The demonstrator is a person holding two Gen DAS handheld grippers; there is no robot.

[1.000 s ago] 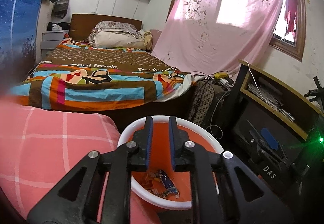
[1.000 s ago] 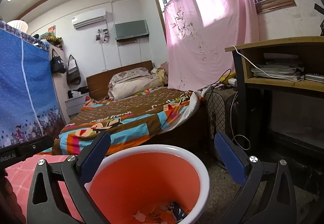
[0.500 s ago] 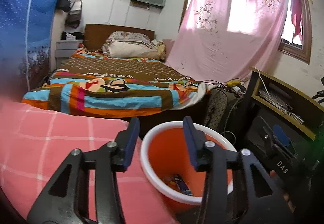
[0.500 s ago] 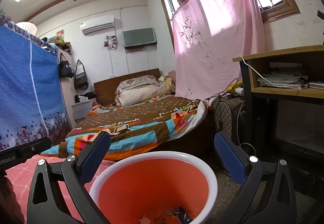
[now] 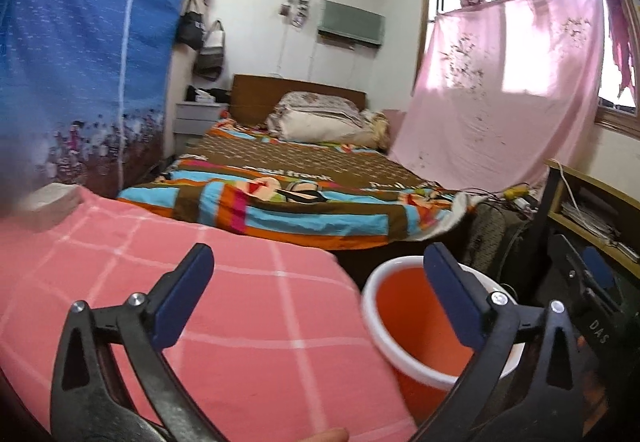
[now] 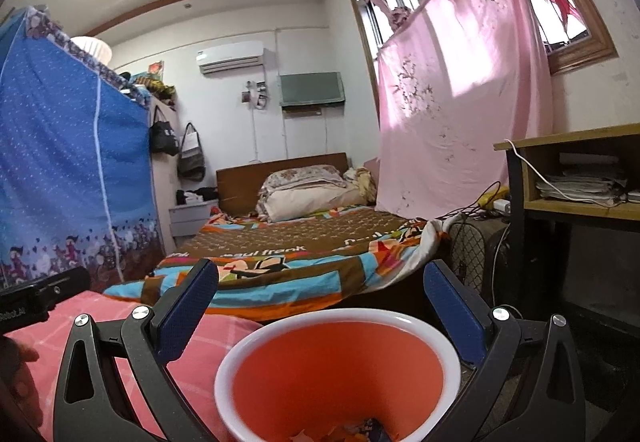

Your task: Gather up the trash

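Left gripper (image 5: 316,298) jaws opening, nothing between, over pink checked cloth (image 5: 240,322). Right gripper (image 6: 320,306) spread wide, empty, orange bin (image 6: 340,370) just below.

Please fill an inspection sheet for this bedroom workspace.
Surface: pink checked cloth, bare near the grippers.
Job's things: orange plastic bucket with white rim; scraps and a dark wrapper at its bottom.
Clutter: pale flat block on the cloth's far corner.
Grippers: left gripper opening, nothing between; right gripper open, empty.
Cables: white cable on the wooden shelf.
Surroundings: colourful striped bed, pink curtain.
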